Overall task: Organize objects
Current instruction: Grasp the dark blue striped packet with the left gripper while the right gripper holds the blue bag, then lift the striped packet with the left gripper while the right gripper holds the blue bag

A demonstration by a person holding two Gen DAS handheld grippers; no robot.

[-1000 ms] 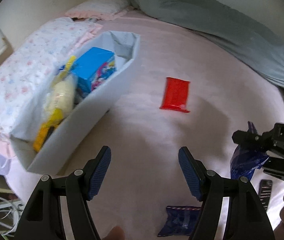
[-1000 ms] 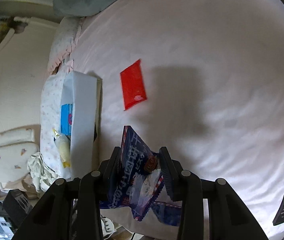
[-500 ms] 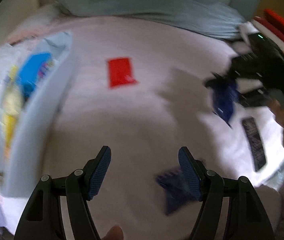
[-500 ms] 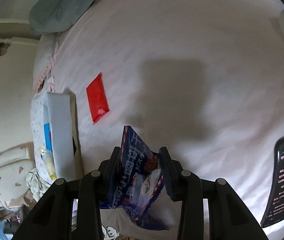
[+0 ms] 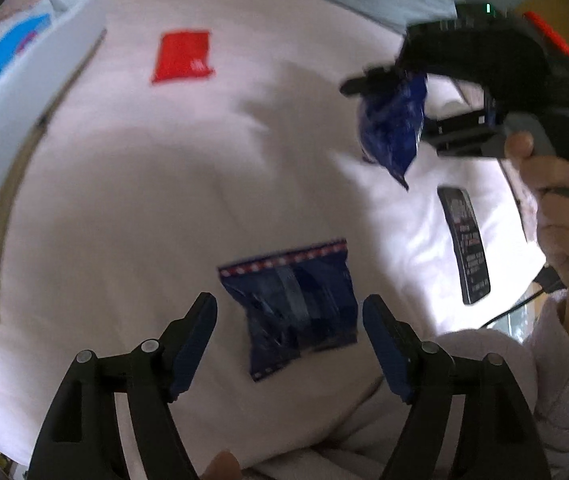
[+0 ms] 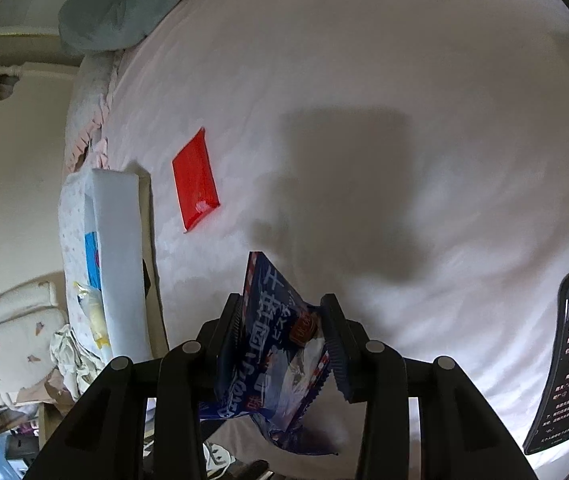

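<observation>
Just below my left gripper [image 5: 289, 322], jaws widening around nothing yet, lies a flat dark-blue snack packet [image 5: 296, 312] on the bed [image 5: 132, 184]: light, crinkly, slippery, best pinched across its edges. My right gripper [image 6: 284, 340] is clamped on a blue biscuit packet [image 6: 276, 356] with Chinese lettering I can't read.

A bed [image 6: 364, 60] with a pale pink sheet. Lying on it: a red packet [image 6: 195, 181], a dark blue snack packet [image 5: 298, 304], a black phone [image 5: 465, 244], and a white storage bin [image 6: 122, 248].
</observation>
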